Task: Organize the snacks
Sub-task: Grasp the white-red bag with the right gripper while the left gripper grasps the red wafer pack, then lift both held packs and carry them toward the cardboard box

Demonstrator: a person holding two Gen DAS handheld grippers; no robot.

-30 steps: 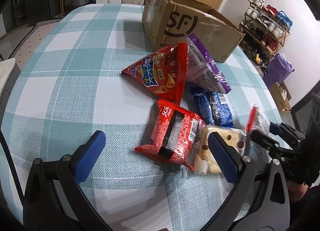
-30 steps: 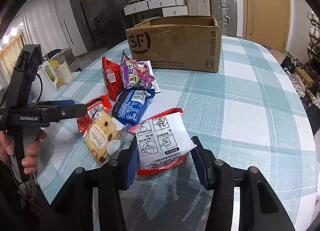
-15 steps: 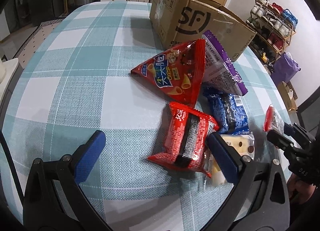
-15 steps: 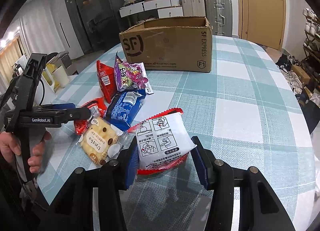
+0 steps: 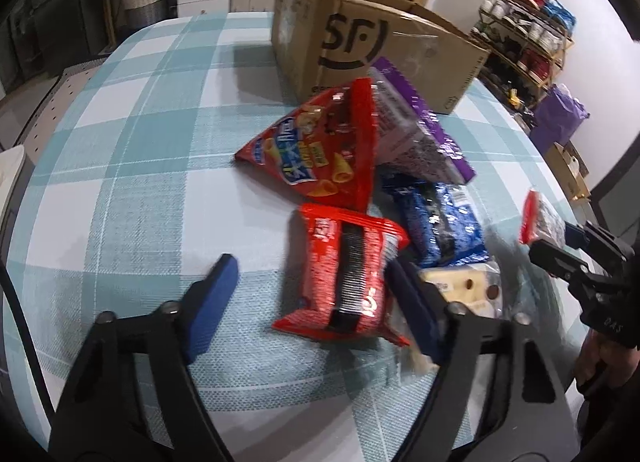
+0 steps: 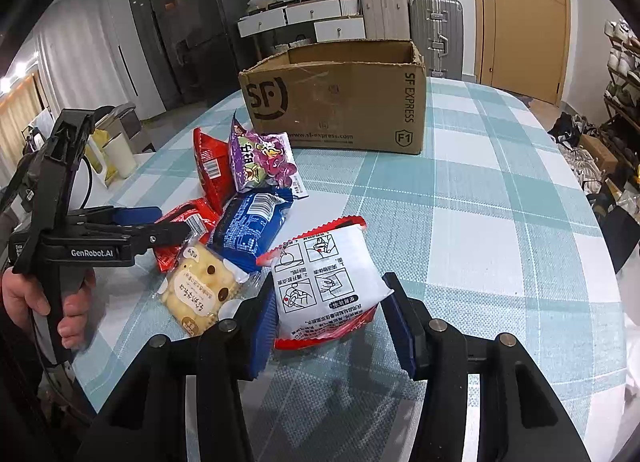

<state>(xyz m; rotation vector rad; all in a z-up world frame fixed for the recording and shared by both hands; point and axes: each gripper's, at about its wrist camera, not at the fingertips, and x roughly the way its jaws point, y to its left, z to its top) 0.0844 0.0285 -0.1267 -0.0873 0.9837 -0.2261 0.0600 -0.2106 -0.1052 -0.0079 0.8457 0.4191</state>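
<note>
My right gripper [image 6: 330,322] is shut on a white and red snack packet [image 6: 326,282] and holds it just above the table; it also shows in the left wrist view [image 5: 538,219]. My left gripper [image 5: 316,294] is open, its fingers either side of a red packet with a black stripe [image 5: 344,278]. Beside that packet lie a cream biscuit pack [image 6: 200,288], a blue packet [image 6: 250,227], a red triangular chip bag [image 5: 320,149] and a purple bag [image 6: 260,157]. An open SF cardboard box [image 6: 340,101] stands behind them.
The table has a teal and white checked cloth [image 6: 480,201] with rounded edges. A shoe rack [image 5: 528,33] and a purple bag [image 5: 560,117] stand beyond the table. Suitcases [image 6: 436,29] and drawers stand behind the box.
My left gripper has moved forward and its fingers have narrowed around the red striped packet. My right gripper still holds the white and red packet, with the box slightly nearer.
</note>
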